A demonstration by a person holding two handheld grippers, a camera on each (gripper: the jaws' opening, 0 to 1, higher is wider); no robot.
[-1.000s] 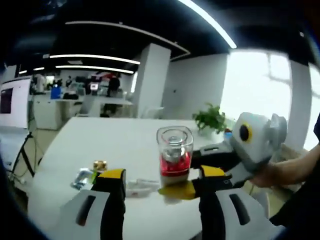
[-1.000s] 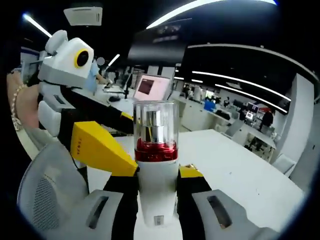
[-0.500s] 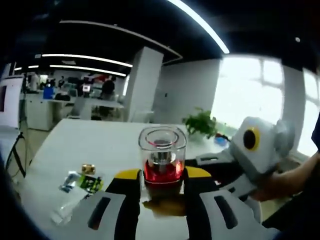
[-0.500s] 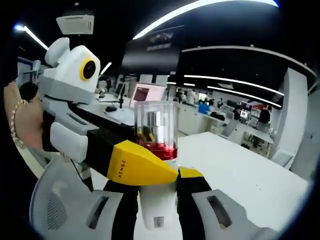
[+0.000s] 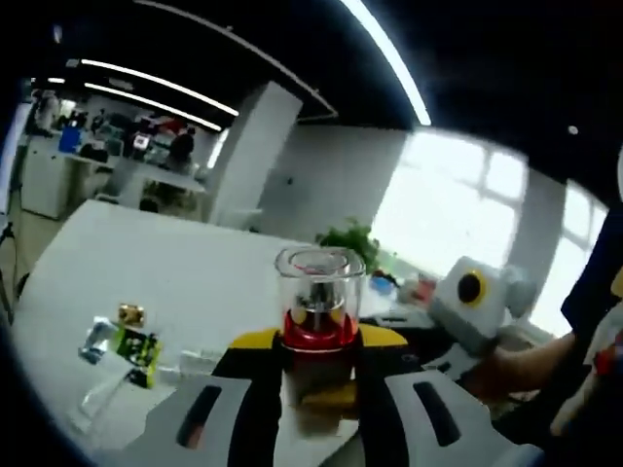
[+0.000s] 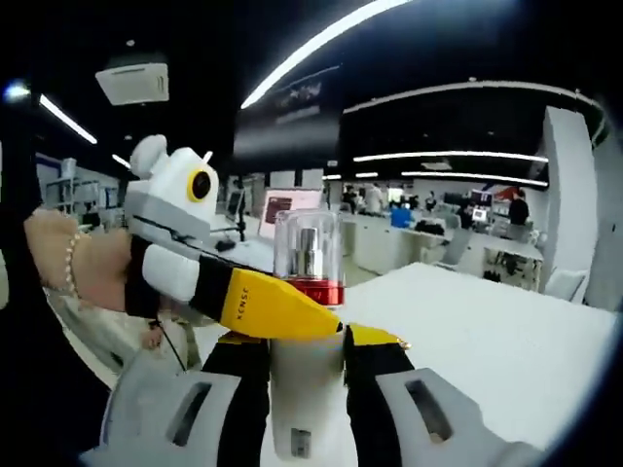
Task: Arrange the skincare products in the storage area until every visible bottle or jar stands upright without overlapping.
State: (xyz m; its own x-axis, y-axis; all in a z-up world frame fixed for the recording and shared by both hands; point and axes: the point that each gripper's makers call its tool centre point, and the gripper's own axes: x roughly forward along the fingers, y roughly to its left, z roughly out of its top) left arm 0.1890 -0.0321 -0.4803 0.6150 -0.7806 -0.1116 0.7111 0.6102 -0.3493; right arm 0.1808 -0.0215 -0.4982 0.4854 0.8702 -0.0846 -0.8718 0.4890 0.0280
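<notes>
Clamping the white body of a skincare bottle (image 6: 304, 379) between its yellow-tipped jaws, the right gripper (image 6: 304, 341) holds it upright and lifted clear of the bench (image 6: 506, 331), with the clear cap (image 6: 309, 248) and the red band beneath it rising above the jaw tips in the right gripper view. The left gripper (image 6: 263, 304) comes into that view from the left, its yellow jaw lying across the bottle just under the red band and touching it, with a person's hand (image 6: 83, 272), wearing a beaded bracelet, wrapped around its white housing. In the left gripper view the left gripper's (image 5: 310, 341) own jaws stand narrow on either side of the same bottle (image 5: 318, 326), pressed to it at the red band, so both grippers grip the one bottle at once. The right gripper (image 5: 467, 311) shows at the right of that view, with a hand (image 5: 526, 365) behind it. Farther out on the white bench (image 5: 146, 263), well apart from the bottle, lie a few small items: a small gold-capped jar (image 5: 129, 313), a green-labelled packet (image 5: 138, 345) just beside it, and a clear tube-like piece (image 5: 97, 399) lying flat nearer the edge. A green potted plant (image 5: 350, 241) stands at the far end of the bench before bright windows.
</notes>
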